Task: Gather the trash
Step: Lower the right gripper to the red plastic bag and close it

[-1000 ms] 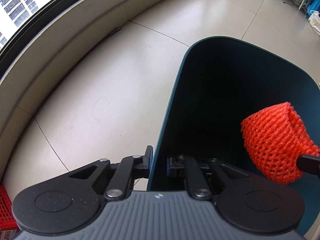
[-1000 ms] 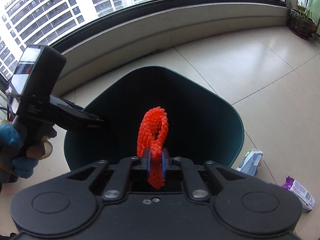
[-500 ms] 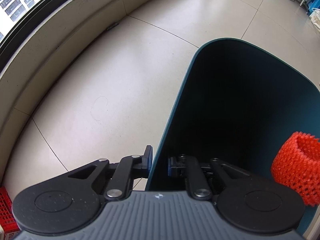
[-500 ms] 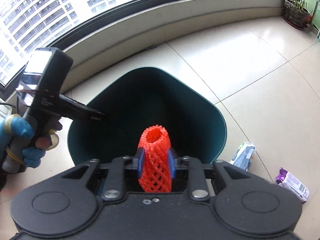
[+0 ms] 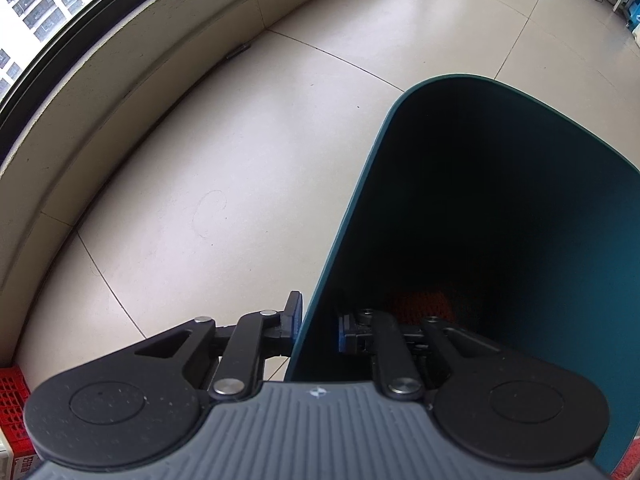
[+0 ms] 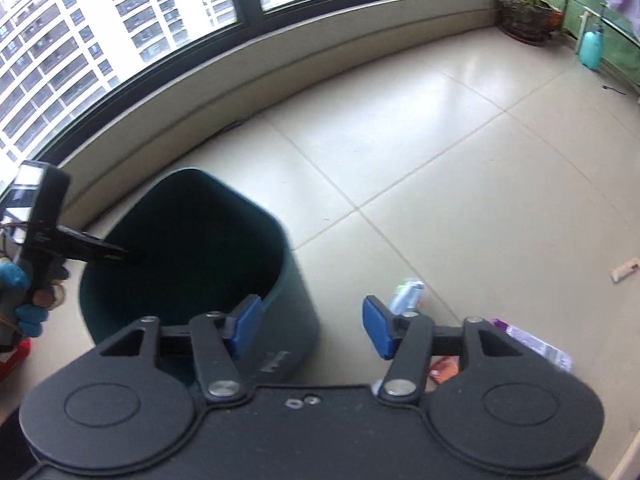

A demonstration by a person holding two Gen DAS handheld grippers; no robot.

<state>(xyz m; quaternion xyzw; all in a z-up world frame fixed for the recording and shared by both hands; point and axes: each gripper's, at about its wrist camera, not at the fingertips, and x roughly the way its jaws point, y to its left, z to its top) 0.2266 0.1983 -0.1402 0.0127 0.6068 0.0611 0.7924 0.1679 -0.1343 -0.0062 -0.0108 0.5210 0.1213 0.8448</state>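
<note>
My left gripper (image 5: 316,322) is shut on the rim of the dark teal trash bin (image 5: 520,216), one finger outside, one inside. The orange foam net (image 5: 420,304) lies dimly at the bin's bottom. In the right wrist view the bin (image 6: 192,248) stands at the left, with the left gripper (image 6: 120,257) on its rim. My right gripper (image 6: 312,326) is open and empty, to the right of the bin above the floor. Trash lies beyond it: a pale green-white wrapper (image 6: 408,294), a purple packet (image 6: 536,346), an orange wrapper (image 6: 446,368).
A small white scrap (image 6: 624,270) lies on the tiled floor at the far right. A low wall under the windows (image 6: 280,64) curves behind the bin. A red crate (image 5: 12,392) sits at the far left. A potted plant (image 6: 524,20) and teal bottle (image 6: 592,48) stand far back.
The right gripper opened and let go of the orange net, which dropped into the bin. The right gripper then swung to the right, away from the bin. The left gripper kept hold of the rim.
</note>
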